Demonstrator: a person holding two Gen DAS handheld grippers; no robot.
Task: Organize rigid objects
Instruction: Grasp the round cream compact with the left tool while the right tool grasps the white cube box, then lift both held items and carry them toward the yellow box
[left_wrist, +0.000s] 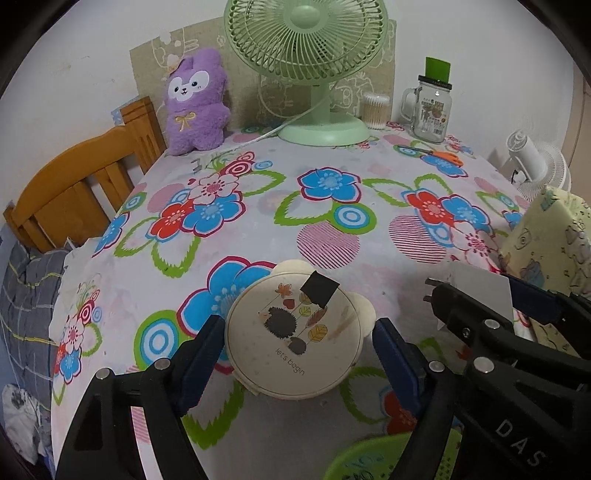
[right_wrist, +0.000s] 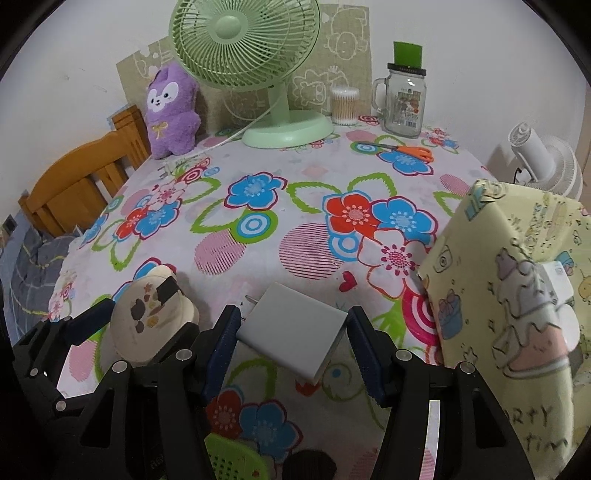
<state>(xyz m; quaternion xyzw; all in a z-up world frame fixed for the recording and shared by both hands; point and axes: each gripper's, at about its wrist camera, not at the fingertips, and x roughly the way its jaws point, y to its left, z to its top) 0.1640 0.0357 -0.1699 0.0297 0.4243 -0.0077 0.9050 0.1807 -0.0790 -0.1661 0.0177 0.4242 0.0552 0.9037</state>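
Note:
In the left wrist view a round cream case (left_wrist: 258, 332) with a hedgehog picture and a black square sticker sits between the blue pads of my left gripper (left_wrist: 297, 334), which is shut on it just above the flowered tablecloth (left_wrist: 332, 206). My right gripper (right_wrist: 293, 326) is shut on a white plug-in charger (right_wrist: 291, 328), its prongs pointing to the left. Each view shows the other gripper. The right gripper (left_wrist: 476, 295) holds the charger (left_wrist: 480, 286) at the right edge. The left gripper (right_wrist: 147, 321) holds the case (right_wrist: 147, 314) at lower left.
A green perforated basket (right_wrist: 236, 458) lies under the grippers at the table's near edge. A yellow wrapped box (right_wrist: 517, 295) stands close on the right. At the back are a green fan (right_wrist: 288, 129), a purple plush (right_wrist: 170, 110), a glass jar (right_wrist: 404, 103) and orange scissors (right_wrist: 410, 149).

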